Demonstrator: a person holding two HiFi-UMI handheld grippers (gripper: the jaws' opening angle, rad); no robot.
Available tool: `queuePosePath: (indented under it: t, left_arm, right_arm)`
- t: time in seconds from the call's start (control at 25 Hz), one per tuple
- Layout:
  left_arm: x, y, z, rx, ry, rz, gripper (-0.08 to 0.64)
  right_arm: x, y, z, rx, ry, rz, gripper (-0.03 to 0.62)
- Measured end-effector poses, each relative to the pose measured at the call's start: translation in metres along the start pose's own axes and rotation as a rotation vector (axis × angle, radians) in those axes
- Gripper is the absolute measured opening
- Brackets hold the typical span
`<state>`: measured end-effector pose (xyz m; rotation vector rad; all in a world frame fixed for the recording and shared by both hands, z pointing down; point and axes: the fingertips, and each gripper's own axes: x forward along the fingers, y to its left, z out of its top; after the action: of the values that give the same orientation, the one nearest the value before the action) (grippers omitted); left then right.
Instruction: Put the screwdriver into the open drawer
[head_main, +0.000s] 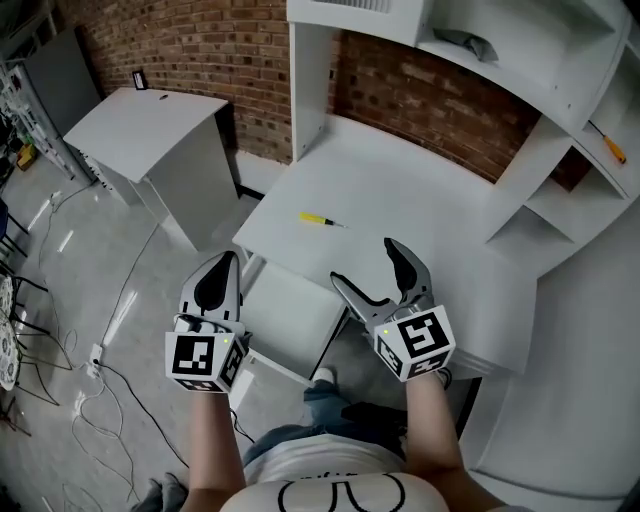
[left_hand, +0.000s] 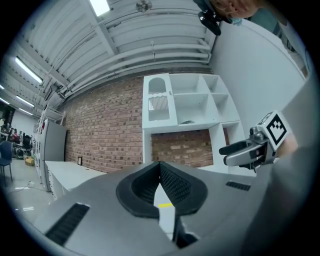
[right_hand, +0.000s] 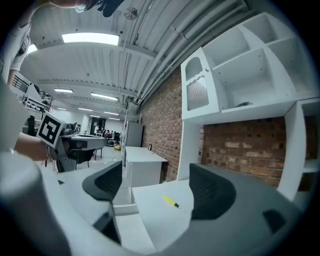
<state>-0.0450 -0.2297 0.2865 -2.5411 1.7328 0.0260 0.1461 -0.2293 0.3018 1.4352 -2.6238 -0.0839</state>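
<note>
A small yellow-handled screwdriver (head_main: 320, 220) lies on the white desk top (head_main: 400, 200), a little beyond both grippers. Under the desk's near left edge the white drawer (head_main: 290, 315) stands pulled out. My right gripper (head_main: 365, 265) hovers over the desk's near edge, jaws wide open and holding nothing. In the right gripper view the screwdriver (right_hand: 172, 202) shows between those jaws, well ahead of them, with the drawer (right_hand: 125, 208) to its left. My left gripper (head_main: 222, 272) is shut and hangs beside the drawer's left edge. Its pads (left_hand: 167, 182) meet with nothing between them.
A white cabinet (head_main: 150, 130) stands to the left on the grey floor, where cables (head_main: 90, 375) trail. A white shelf unit (head_main: 560, 150) rises behind and right of the desk, with an orange-handled tool (head_main: 610, 148) on one shelf. A brick wall (head_main: 220, 50) runs behind.
</note>
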Motion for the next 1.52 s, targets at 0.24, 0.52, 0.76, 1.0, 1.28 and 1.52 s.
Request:
queuePosePath:
  t: [0.24,0.52,0.76,1.0,1.28,1.52]
  left_arm:
    - [0.05,0.011,-0.02,0.001,0.065,0.038,0.012]
    - [0.075,0.036,-0.048,-0.027,0.117,0.039,0.012]
    - [0.089,0.04,-0.079,-0.033,0.186,-0.017,0.012]
    - [0.098,0.045,-0.104,-0.052,0.233,-0.021,0.012]
    - [0.1,0.061,-0.123,-0.058,0.278,0.017,0.012]
    - [0.095,0.073,-0.137,-0.073,0.309,0.049,0.012]
  right_arm:
    - [0.062,-0.047,-0.024,0.015,0.076,0.078,0.399]
    - [0.131,-0.062,-0.069,-0.039,0.211,0.124,0.287]
    - [0.187,-0.067,-0.129,-0.151,0.399,0.217,0.199]
    - [0.236,-0.079,-0.202,-0.24,0.608,0.33,0.169]
    - [0.266,-0.088,-0.254,-0.289,0.773,0.426,0.147]
    - [0.281,-0.082,-0.276,-0.334,0.848,0.499,0.138]
